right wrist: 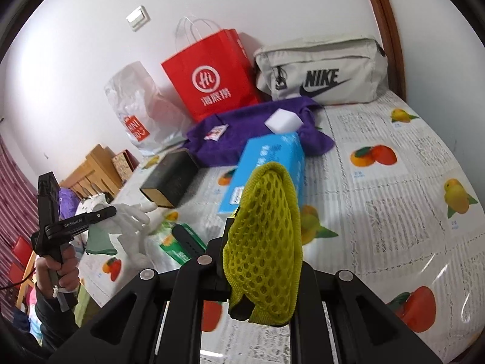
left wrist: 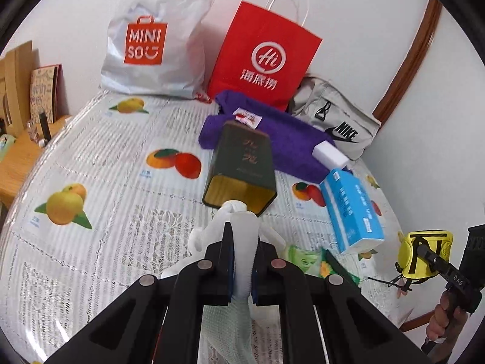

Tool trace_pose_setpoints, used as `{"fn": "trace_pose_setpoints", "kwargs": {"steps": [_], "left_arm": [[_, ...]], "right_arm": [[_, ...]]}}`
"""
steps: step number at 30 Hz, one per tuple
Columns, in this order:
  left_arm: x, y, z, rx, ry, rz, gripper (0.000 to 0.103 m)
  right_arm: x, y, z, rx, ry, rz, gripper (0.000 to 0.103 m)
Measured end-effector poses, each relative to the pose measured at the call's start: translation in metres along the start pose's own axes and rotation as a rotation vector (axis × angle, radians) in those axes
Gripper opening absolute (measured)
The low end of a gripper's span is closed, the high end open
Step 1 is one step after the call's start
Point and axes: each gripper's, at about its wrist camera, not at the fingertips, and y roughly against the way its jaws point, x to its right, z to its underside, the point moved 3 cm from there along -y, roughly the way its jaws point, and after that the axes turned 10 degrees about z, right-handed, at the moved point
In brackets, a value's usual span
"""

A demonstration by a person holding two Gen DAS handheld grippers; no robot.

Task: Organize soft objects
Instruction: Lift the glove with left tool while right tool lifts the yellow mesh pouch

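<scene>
While the left gripper (left wrist: 242, 261) holds its fingers closed on a white rubber glove (left wrist: 239, 242) above the worktop (left wrist: 121, 163), the right gripper (right wrist: 260, 254) clamps a yellow mesh pouch (right wrist: 266, 236). Only the right wrist view shows a wall switch (right wrist: 138, 18) and striped curtain (right wrist: 15, 188). Behind lie a purple towel (left wrist: 282, 142), blue tissue pack (left wrist: 351, 209) and dark open tin (left wrist: 242, 166).

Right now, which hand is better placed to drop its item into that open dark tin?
Left. The left gripper holds the white glove just before the tin's open mouth; the right gripper, gripping the yellow mesh pouch, sits farther off.
</scene>
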Motion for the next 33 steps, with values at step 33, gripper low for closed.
{"fn": "trace_pose_setpoints", "kwargs": {"steps": [33], "left_arm": [[0.030,0.022,-0.038,0.057,-0.034,0.030,0.008]], "right_arm": [[-0.023,-0.009,-0.025,-0.001,0.046,-0.011,0.013]]}}
